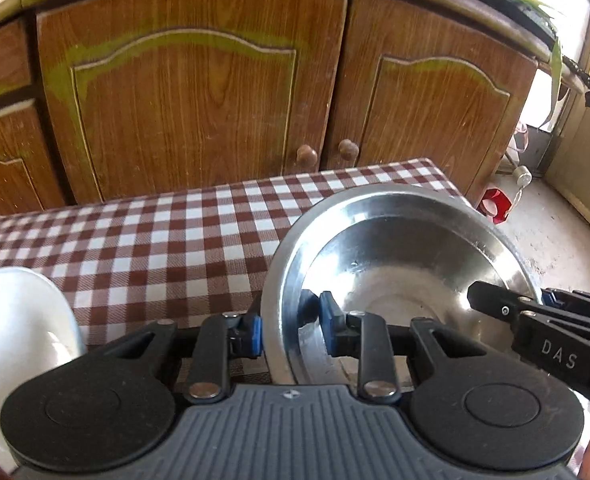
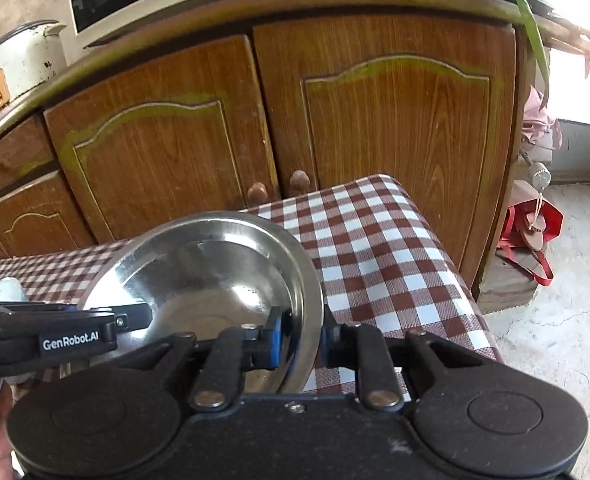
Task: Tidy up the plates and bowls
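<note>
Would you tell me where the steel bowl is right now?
The steel bowl is above the checked table's right end, gripped by both grippers, right of the white bowl.

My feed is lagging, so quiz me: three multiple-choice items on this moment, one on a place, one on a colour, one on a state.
1. Where is the round shiny steel bowl?
A. near the table's right edge
B. on the floor
C. inside the cupboard

2. What colours is the checked tablecloth?
A. blue and yellow
B. brown-red and white
C. plain green

3. How is the steel bowl held?
A. untouched
B. by one gripper
C. by both grippers at opposite rims

Answers:
1 A: the cloth's edge and the floor lie just beyond it.
2 B: its squares show this.
3 C: the left gripper straddles its left rim and the right gripper its right rim.
</note>
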`<state>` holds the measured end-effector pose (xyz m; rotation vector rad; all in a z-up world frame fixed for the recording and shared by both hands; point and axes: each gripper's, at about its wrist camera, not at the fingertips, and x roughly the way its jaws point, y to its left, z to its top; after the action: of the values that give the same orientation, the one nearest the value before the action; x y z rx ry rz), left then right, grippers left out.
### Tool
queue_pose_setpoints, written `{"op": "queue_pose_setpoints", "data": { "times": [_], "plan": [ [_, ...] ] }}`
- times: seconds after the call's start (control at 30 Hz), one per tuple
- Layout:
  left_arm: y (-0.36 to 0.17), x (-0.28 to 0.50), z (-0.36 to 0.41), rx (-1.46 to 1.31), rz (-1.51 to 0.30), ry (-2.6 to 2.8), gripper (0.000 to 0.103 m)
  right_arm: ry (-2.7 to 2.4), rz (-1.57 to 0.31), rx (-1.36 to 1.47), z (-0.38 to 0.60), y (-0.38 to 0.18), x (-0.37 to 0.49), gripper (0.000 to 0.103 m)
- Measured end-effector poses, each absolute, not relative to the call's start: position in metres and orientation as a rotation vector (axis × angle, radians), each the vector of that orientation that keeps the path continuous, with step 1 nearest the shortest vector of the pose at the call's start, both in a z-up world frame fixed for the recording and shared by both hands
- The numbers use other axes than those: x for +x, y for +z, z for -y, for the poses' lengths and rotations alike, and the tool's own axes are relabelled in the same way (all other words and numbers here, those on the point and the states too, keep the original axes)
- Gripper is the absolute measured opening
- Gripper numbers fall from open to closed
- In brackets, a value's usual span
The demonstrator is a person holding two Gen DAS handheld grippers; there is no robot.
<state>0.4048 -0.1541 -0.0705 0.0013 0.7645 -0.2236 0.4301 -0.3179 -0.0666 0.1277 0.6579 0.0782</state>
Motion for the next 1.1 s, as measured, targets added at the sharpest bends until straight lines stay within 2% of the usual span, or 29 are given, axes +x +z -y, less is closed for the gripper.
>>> {"op": "queue_pose_setpoints", "data": {
  "times": [0.57, 1.1],
  "plan": [
    [-0.023, 0.372, 0.156, 0.037, -0.688, -0.213, 0.03, 0.077, -0.589, 0.136, 0.321, -0.013, 0.396, 0.024],
    [-0.005, 0.344, 0.164, 0.028, -0.681, -0.232, 0.031, 0.065, -0.56, 0.134, 0.329, 0.017, 0.363, 0.024]
  ]
}}
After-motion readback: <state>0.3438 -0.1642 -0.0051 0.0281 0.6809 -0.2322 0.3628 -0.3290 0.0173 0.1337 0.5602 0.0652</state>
